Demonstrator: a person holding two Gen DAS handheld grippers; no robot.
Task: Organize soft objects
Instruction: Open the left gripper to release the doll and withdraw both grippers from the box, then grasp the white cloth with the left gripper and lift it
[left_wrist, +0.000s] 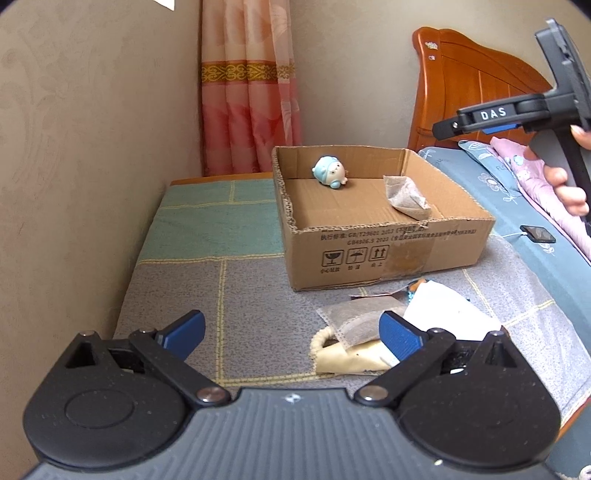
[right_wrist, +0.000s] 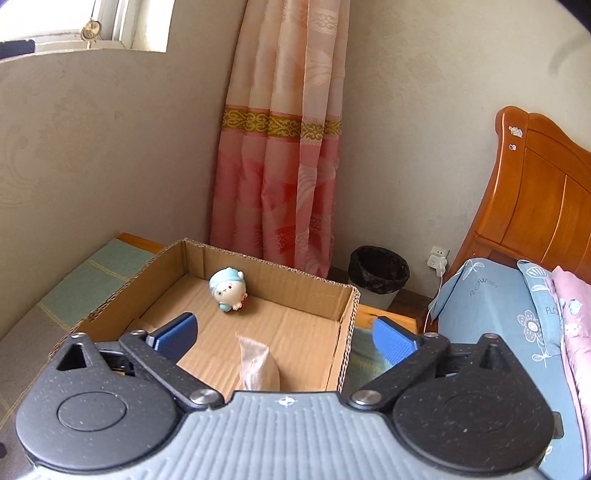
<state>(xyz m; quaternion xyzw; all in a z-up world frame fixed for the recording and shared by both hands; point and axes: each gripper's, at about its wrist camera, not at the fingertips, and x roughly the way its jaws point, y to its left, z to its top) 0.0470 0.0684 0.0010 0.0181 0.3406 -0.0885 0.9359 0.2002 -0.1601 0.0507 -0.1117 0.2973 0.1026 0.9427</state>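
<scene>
An open cardboard box (left_wrist: 391, 243) sits on the patchwork cloth. Inside it lie a blue and white plush toy (left_wrist: 330, 172) and a brown fabric sachet (left_wrist: 406, 196). In front of the box lies a pile of soft things: another grey-brown sachet (left_wrist: 354, 319), a cream pouch with a braided loop (left_wrist: 347, 358) and a white piece (left_wrist: 448, 308). My left gripper (left_wrist: 291, 334) is open and empty, low over the cloth, its right finger over the pile. My right gripper (right_wrist: 284, 332) is open and empty above the box (right_wrist: 347, 332), with the toy (right_wrist: 228, 285) and sachet (right_wrist: 256, 365) below it.
A wall runs along the left. A pink curtain (right_wrist: 280, 166) hangs behind the box. A black bin (right_wrist: 378, 275) stands on the floor by a wooden headboard (right_wrist: 535, 195). The bed with blue and pink bedding (left_wrist: 517, 192) lies to the right, a small dark device (left_wrist: 537, 233) on it.
</scene>
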